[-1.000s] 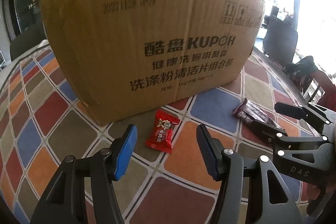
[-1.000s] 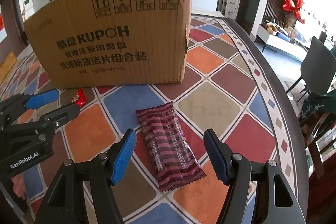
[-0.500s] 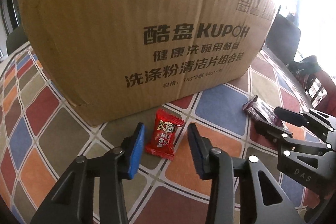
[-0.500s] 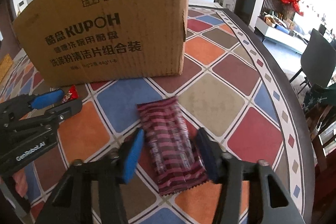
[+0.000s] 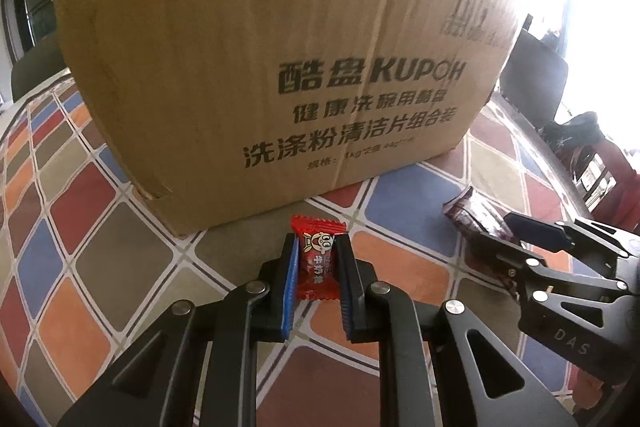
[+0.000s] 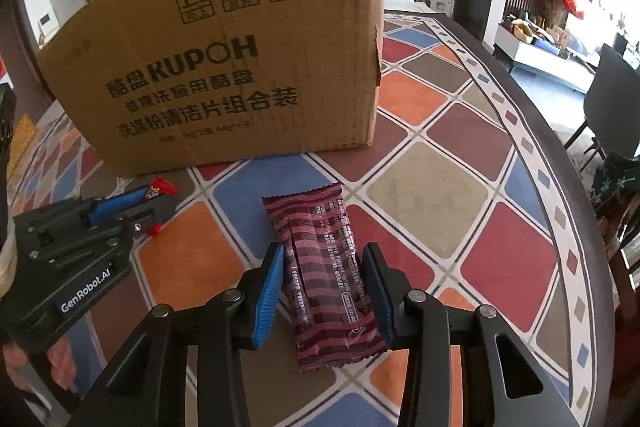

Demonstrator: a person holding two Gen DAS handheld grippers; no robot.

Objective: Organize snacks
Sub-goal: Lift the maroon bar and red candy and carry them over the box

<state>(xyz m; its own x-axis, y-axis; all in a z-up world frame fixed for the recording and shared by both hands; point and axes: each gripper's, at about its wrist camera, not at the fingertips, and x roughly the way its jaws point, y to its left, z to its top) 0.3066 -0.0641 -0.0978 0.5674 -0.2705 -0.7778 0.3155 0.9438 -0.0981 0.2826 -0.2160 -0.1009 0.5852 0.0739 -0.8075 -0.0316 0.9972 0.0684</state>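
My left gripper [image 5: 317, 259] is shut on a small red candy [image 5: 318, 259] just in front of the cardboard box [image 5: 280, 67]. It also shows in the right wrist view [image 6: 132, 205] at the left, with the candy's red ends [image 6: 162, 185] sticking out. My right gripper [image 6: 324, 267] is shut on a maroon striped snack bar [image 6: 328, 279] that lies lengthwise on the table. In the left wrist view the right gripper [image 5: 516, 239] is at the right, over the bar's end [image 5: 472, 213].
The big KUPOH cardboard box [image 6: 240, 59] stands upright at the back of a table with a colourful diamond-patterned cloth [image 6: 432, 183]. The table's curved edge [image 6: 560, 155] runs along the right, with dark chairs [image 6: 616, 103] beyond it.
Both grippers have closed: the left pads came together on the red candy, the right pads on the sides of the maroon bar. Both wrists moved closer to the snacks and the box.
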